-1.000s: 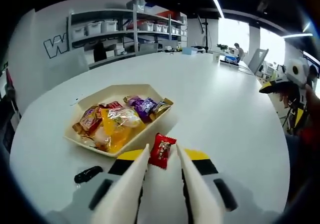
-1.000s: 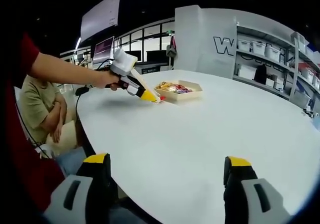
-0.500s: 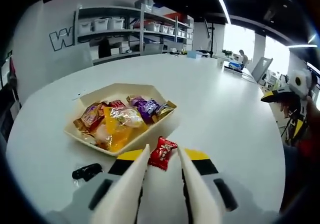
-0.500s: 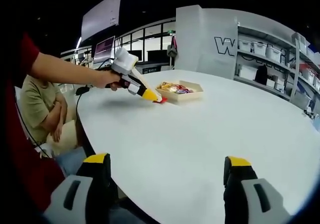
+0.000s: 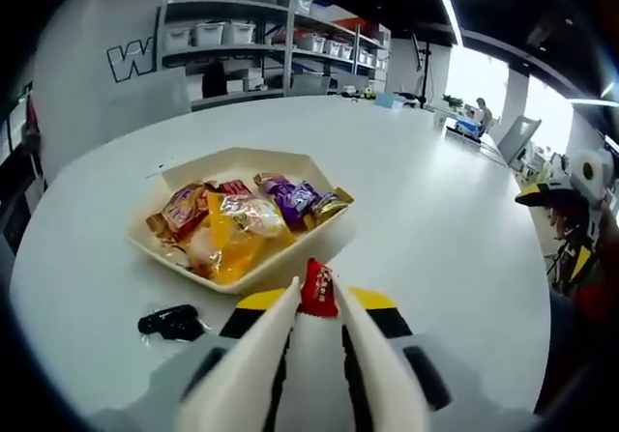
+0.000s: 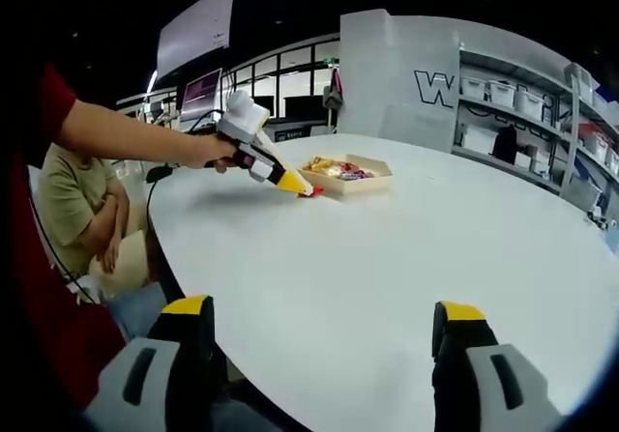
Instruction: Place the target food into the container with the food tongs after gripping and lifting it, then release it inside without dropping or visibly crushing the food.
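While the left tongs [image 5: 316, 302] pinch a red candy [image 5: 317, 288] just short of the snack-filled tray [image 5: 189, 170], a small black object [image 5: 170, 322] lies beside it; the white desk [image 5: 435, 200] spreads bare beyond. The right tongs [image 6: 319, 350] stand wide apart.

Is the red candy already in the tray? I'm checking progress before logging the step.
No: the red candy sits pinched between the left gripper tips, outside the tray rim.

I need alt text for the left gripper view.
The left gripper pinches a red candy between its white tongs, just short of a beige tray of wrapped snacks on a white table.
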### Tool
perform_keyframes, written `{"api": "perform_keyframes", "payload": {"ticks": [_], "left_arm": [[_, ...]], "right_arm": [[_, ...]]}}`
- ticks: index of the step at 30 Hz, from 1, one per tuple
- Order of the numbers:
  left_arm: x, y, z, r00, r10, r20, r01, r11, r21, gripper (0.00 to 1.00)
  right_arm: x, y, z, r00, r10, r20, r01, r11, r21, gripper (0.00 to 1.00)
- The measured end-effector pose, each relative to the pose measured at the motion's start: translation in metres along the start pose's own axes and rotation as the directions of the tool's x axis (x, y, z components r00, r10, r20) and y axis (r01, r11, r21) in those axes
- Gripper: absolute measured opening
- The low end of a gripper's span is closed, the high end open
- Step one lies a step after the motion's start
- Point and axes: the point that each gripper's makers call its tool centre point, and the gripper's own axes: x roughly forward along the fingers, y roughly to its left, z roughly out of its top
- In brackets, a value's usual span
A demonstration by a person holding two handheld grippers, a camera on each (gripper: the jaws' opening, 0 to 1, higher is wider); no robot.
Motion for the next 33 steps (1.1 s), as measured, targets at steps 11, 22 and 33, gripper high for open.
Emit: {"api": "perform_keyframes", "payload": {"ticks": [11,22,33], "left_arm": [[-0.011,-0.008,0.011,0.999,-0.003,0.036,0.005,0.999,-0.041,0.19],[-0.025,-0.006,0.024,0.998,0.003,0.064,-0.001,1.000,-0.026,0.20],[-0.033,0.000,0.044,0.995,0.017,0.095,-0.016,1.000,-0.010,0.20]], "right_arm": [[-0.005,-0.003,0.002,1.000,-0.013,0.008,0.013,1.000,0.000,0.92],[-0.003,0.005,0.003,1.000,0.000,0.006,0.000,1.000,-0.013,0.92],[-0.005,0.006,0.006,1.000,-0.003,0.015,0.003,1.000,-0.016,0.92]]}}
